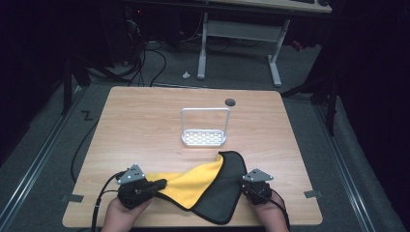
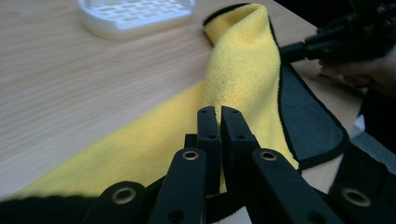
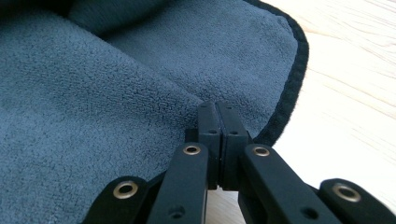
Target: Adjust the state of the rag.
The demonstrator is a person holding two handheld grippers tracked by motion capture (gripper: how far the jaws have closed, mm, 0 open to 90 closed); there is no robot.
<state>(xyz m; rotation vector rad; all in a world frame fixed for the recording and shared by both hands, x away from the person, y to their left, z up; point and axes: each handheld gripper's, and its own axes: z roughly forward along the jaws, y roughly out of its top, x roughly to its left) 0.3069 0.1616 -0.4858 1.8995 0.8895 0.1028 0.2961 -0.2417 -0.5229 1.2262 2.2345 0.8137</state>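
A cloth [image 1: 193, 183], yellow on one face and dark grey on the other with a black hem, lies half folded at the table's near edge. My left gripper [image 1: 162, 183] sits at its left end, jaws shut on the yellow part by the hem [image 2: 219, 112]. My right gripper [image 1: 243, 186] is at the cloth's right side, jaws shut on the grey edge [image 3: 217, 107]. In the left gripper view the yellow cloth [image 2: 243, 70] rises in a fold, and the right gripper [image 2: 286, 50] touches its far side. Grey cloth [image 3: 93, 93] spreads beyond the right jaws.
A white slotted tray with a wire hoop handle [image 1: 204, 137] stands at the middle of the wooden table [image 1: 145, 125], just beyond the cloth. A round cable hole [image 1: 230, 102] lies near the far edge. A white-legged desk [image 1: 241, 29] stands on the floor behind.
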